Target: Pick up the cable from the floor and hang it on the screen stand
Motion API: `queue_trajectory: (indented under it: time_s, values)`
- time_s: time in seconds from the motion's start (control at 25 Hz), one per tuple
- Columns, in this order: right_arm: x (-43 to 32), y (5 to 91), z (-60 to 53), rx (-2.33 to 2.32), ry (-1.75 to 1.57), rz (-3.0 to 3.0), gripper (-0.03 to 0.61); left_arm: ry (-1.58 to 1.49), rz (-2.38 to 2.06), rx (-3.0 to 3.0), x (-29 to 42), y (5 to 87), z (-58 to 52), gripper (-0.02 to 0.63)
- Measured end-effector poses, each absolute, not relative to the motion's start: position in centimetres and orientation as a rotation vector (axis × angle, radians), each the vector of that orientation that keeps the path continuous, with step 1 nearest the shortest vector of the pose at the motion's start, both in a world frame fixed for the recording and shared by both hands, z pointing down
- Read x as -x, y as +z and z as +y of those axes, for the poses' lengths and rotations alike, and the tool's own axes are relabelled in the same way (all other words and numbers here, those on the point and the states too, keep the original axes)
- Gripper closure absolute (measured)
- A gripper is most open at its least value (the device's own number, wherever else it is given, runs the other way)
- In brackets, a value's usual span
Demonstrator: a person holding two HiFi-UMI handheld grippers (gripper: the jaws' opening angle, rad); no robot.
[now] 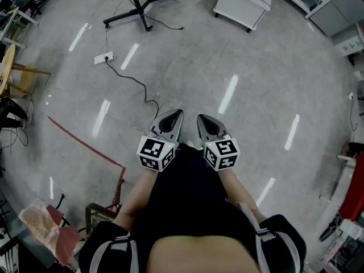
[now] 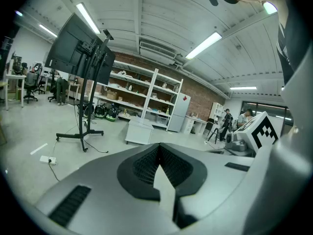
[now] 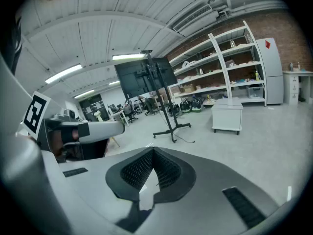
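Grey left gripper (image 1: 172, 118) and right gripper (image 1: 206, 121): jaws pressed together, empty. Thin black cable (image 1: 134, 83) lies on polished grey floor (image 1: 187, 67) ahead.

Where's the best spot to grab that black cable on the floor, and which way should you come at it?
Probably the near end of the cable, where it curls just ahead of the left gripper. Come from above with jaws across it: it is thin and lies flat on the floor. Its far end joins a white box, farther away.
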State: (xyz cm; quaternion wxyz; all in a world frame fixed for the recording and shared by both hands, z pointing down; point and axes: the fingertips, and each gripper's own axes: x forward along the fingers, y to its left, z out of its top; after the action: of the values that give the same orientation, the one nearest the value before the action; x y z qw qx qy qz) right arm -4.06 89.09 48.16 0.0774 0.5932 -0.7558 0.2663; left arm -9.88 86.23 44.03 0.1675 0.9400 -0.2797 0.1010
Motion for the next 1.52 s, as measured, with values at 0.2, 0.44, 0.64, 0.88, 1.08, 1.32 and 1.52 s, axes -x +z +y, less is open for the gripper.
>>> queue_trajectory:
  time_s: [0.2,0.44,0.64,0.88,1.08,1.32,1.52]
  values:
    - [4.5,48.4,90.4,-1.779,0.794,-2.255,0.554,0.283,-0.829,-2.662,11.0,43.9,87.1,0.611]
    - [3.7,47.9,89.3,-1.799,0.753,-2.264,0.555,0.279,-0.841,-2.667,10.7,44.3,86.3,0.611]
    - [3.3,46.8,87.0,-1.811,0.680,-2.272,0.554,0.276,-0.822,-2.671,10.0,44.5,84.2,0.611]
    - [3.2,45.8,82.9,-1.775,0.567,-2.287,0.554,0.273,-0.809,-2.678,8.7,44.6,79.9,0.611]
    - [2.4,44.5,77.9,-1.787,0.549,-2.309,0.554,0.273,-0.792,-2.678,7.6,44.0,75.0,0.611]
    - [1.6,43.5,72.2,-1.839,0.608,-2.294,0.554,0.275,-0.775,-2.695,7.4,43.3,69.5,0.611]
    - [1.2,43.2,67.3,-1.869,0.634,-2.264,0.554,0.280,-0.757,-2.698,7.5,42.8,64.3,0.611]
